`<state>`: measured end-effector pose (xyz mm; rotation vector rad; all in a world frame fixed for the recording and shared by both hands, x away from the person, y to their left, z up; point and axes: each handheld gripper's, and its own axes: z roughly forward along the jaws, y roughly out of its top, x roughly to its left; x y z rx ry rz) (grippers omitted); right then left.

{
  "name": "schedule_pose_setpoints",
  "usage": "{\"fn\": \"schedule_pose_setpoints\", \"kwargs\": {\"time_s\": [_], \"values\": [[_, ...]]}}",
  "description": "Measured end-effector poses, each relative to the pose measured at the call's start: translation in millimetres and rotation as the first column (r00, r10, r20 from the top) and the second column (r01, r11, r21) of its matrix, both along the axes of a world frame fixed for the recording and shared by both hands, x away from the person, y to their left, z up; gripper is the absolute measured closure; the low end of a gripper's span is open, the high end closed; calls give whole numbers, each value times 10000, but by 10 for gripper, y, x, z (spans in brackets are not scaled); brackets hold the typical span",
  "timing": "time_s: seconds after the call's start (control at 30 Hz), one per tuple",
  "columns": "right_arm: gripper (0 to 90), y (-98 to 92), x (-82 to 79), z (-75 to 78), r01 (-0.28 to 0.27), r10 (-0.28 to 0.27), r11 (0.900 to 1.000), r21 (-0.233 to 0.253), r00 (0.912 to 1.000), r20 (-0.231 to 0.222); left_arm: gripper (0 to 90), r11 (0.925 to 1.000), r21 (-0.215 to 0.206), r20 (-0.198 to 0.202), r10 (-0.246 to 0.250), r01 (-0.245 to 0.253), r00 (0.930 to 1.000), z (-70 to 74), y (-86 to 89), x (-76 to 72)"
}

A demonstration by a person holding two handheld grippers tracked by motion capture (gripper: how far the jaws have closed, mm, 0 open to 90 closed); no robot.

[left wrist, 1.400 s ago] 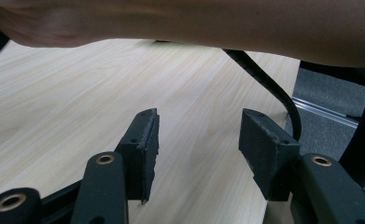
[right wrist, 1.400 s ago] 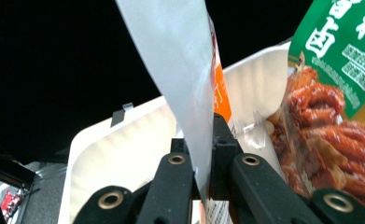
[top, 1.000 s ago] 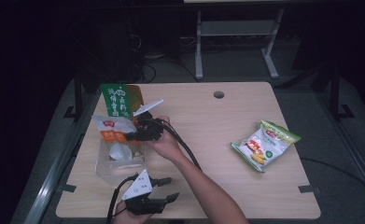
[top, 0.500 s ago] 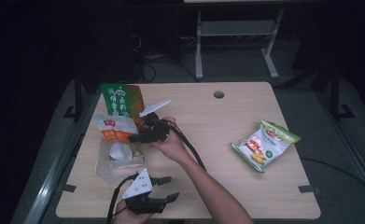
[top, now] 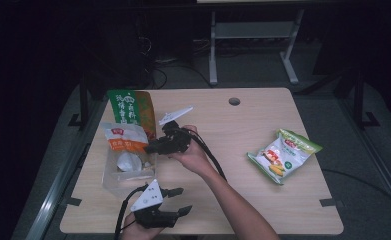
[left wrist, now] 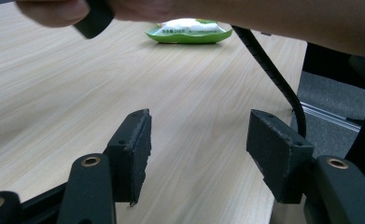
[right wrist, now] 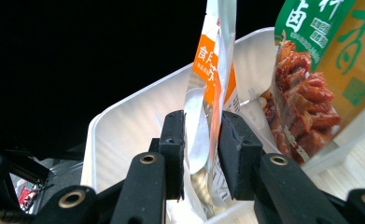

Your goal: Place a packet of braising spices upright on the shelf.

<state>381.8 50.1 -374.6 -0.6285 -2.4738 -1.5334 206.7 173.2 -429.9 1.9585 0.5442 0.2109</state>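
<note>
An orange-and-white pouch (top: 124,138) stands upright in a clear plastic bin (top: 114,183) at the table's left. My right gripper (top: 155,146) is shut on the pouch's edge. In the right gripper view both jaws of that gripper (right wrist: 202,149) press the pouch (right wrist: 211,65) above the white bin (right wrist: 124,123). A tall green-and-orange snack bag (top: 131,110) leans at the bin's far end and appears beside the pouch as the same bag (right wrist: 322,70). My left gripper (top: 172,201) rests open near the table's front edge; its jaws (left wrist: 199,158) hold nothing.
A green chips bag (top: 284,155) lies flat on the right side of the wooden table (top: 243,125); the left gripper view has the chips bag (left wrist: 188,31) far off. A black cable (left wrist: 273,70) trails from the right gripper past my forearm.
My right gripper has shifted slightly right and toward me, still shut on the pouch. The left gripper has stayed in place.
</note>
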Motion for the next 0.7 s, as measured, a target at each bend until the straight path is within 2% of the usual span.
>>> {"fn": "schedule_pose_setpoints", "kwargs": {"time_s": [0.43, 0.7], "values": [[656, -350, -96, 30, 127, -127, 9999, 53, 9999, -29, 386, 9998, 123, 11, -124, 123, 9999, -16, -35, 0], [639, -672, -133, 9, 557, -556, 9984, 120, 9984, -121, 379, 9999, 101, 22, -74, 74, 10000, -10, -28, 5]]}}
